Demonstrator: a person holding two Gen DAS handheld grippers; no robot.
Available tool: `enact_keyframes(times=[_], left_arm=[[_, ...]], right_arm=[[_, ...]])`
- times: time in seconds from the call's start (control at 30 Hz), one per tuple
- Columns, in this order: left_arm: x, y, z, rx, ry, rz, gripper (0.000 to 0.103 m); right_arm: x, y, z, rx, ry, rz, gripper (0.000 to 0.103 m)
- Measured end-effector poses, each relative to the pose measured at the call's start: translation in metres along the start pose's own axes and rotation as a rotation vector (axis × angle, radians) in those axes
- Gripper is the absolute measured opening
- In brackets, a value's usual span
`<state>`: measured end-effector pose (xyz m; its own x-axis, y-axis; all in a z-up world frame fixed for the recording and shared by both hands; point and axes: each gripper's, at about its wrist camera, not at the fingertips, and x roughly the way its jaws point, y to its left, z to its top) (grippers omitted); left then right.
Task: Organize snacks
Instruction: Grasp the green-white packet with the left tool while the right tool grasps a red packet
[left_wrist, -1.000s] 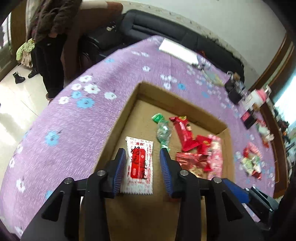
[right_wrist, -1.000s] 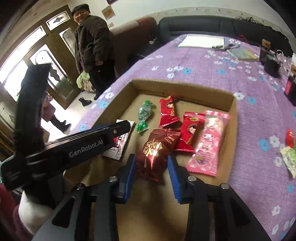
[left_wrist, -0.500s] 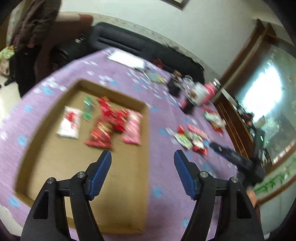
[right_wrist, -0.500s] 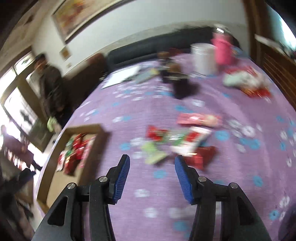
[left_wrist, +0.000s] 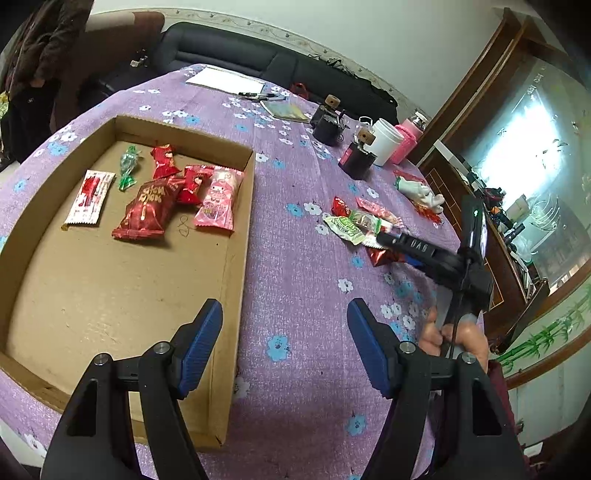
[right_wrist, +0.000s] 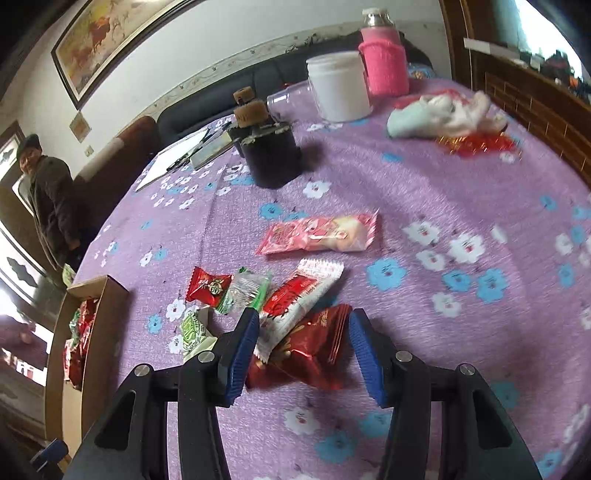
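Observation:
A shallow cardboard box on the purple flowered cloth holds several snacks: a white-and-red sachet, a green candy, a dark red packet and a pink packet. My left gripper is open and empty above the box's right wall. My right gripper is over a loose pile on the cloth, jaws closing. Between them lies a dark red packet under a white-and-red sachet; the right pad stands clear of it. A pink packet and a red candy lie close by.
At the far side stand black jars, a white jar and a pink bottle. Crumpled cloth lies at the right, paper and pens at the back. A person stands beyond the table's left edge.
Both grippers let go of their packets in the box. The left opened wide and swung right. The right moved to the loose pile on the cloth.

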<state>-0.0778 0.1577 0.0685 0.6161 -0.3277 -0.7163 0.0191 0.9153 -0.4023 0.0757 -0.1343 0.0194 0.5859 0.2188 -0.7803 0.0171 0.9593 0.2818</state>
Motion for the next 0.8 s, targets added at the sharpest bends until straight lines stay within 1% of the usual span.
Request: enact_keyframes(times=[0.1, 0.2, 0.27, 0.3, 0.33, 0.4, 0.43, 0.47, 0.53, 0.57, 0.6, 0.67, 0.7, 0.8], left_arm=[[0.002, -0.006, 0.001, 0.015, 0.003, 0.006, 0.07], [0.009, -0.015, 0.006, 0.031, 0.015, 0.003, 0.07], [0.018, -0.022, 0.011, 0.033, 0.036, -0.009, 0.07], [0.023, -0.026, 0.015, 0.029, 0.05, -0.02, 0.069], [0.029, -0.03, 0.019, 0.022, 0.063, -0.031, 0.069], [0.041, -0.037, 0.027, 0.011, 0.084, -0.043, 0.069], [0.05, -0.041, 0.033, 0.001, 0.093, -0.046, 0.069], [0.058, -0.044, 0.038, -0.006, 0.098, -0.047, 0.069], [0.076, -0.049, 0.048, -0.033, 0.108, -0.041, 0.069], [0.088, -0.05, 0.054, -0.049, 0.112, -0.048, 0.069], [0.1, -0.052, 0.06, -0.061, 0.122, -0.047, 0.069], [0.118, -0.054, 0.066, -0.071, 0.135, -0.029, 0.069], [0.128, -0.057, 0.07, -0.065, 0.139, -0.027, 0.069], [0.151, -0.071, 0.076, 0.007, 0.125, 0.048, 0.069]], right_arm=[[-0.007, 0.003, -0.009, -0.034, 0.008, -0.023, 0.034], [-0.017, -0.005, -0.018, -0.03, 0.017, -0.017, 0.033], [-0.024, -0.016, -0.021, -0.018, -0.001, -0.036, 0.034], [-0.028, -0.024, -0.021, 0.004, -0.023, -0.04, 0.035], [-0.029, -0.029, -0.02, 0.019, -0.036, -0.03, 0.038], [-0.031, -0.041, -0.019, 0.066, -0.057, 0.03, 0.044], [-0.031, -0.045, -0.02, 0.083, -0.061, 0.063, 0.045], [-0.029, -0.046, -0.019, 0.085, -0.06, 0.075, 0.046], [-0.025, -0.045, -0.02, 0.085, -0.041, 0.091, 0.049], [-0.026, -0.043, -0.021, 0.08, -0.048, 0.088, 0.05], [-0.027, -0.041, -0.021, 0.071, -0.047, 0.092, 0.053], [-0.029, -0.035, -0.025, 0.048, -0.048, 0.083, 0.057], [-0.029, -0.032, -0.026, 0.037, -0.047, 0.067, 0.058], [-0.03, -0.026, -0.028, 0.003, -0.044, 0.02, 0.059]])
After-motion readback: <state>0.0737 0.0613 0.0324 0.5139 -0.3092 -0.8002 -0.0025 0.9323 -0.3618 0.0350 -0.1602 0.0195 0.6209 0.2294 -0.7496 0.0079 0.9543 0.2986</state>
